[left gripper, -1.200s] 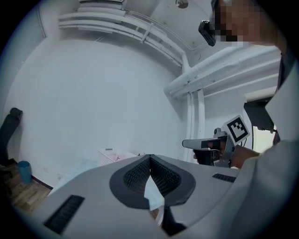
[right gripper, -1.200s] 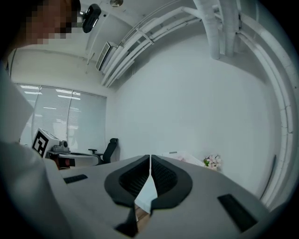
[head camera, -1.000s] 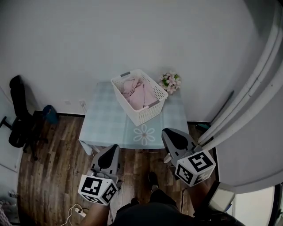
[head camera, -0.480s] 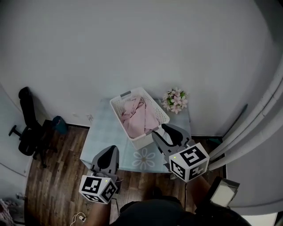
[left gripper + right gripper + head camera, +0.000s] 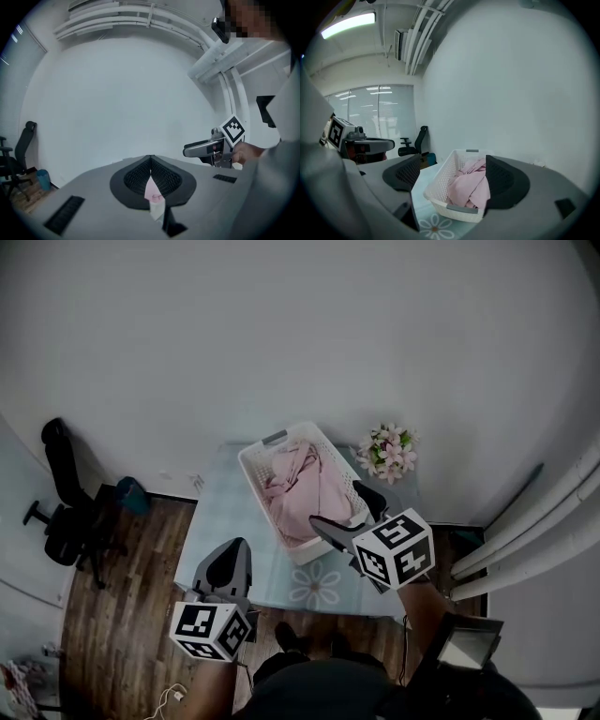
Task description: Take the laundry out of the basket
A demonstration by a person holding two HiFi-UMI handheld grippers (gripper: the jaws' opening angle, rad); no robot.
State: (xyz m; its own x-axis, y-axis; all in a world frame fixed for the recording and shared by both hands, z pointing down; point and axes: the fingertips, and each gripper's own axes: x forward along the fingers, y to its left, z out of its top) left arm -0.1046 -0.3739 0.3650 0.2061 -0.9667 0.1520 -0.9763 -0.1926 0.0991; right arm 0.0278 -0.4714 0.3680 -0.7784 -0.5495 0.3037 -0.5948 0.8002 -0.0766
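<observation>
Within the last second the right gripper [image 5: 339, 505] has travelled from off the table's near edge to a spot over the near right side of the basket [image 5: 277, 439]. Its jaws, pressed together before, are now opening. Nothing is pinched between them. The left gripper [image 5: 228, 559] has stayed low, off the near left corner of the table [image 5: 220, 512]. The pink laundry [image 5: 300, 488] lies heaped in the basket as before, and the basket stands toward the table's far edge, with flowers [image 5: 392, 451] at the far right corner. So the reach looks nearly made, but the grasp has not begun and nothing is out yet. The head view puts the right gripper over the basket without showing its height. The right gripper view settles that: both fingers are spread, framing the basket and the cloth, and neither pad touches the fabric. The left gripper view shows what the head view cannot, its 2 pads closed tip to tip. A pink sliver shows through the slit beneath them, probably the far laundry, since that gripper is well apart from the basket. That view misses the table, while the head view alone takes in the flowers and an office chair [image 5: 61, 493].
</observation>
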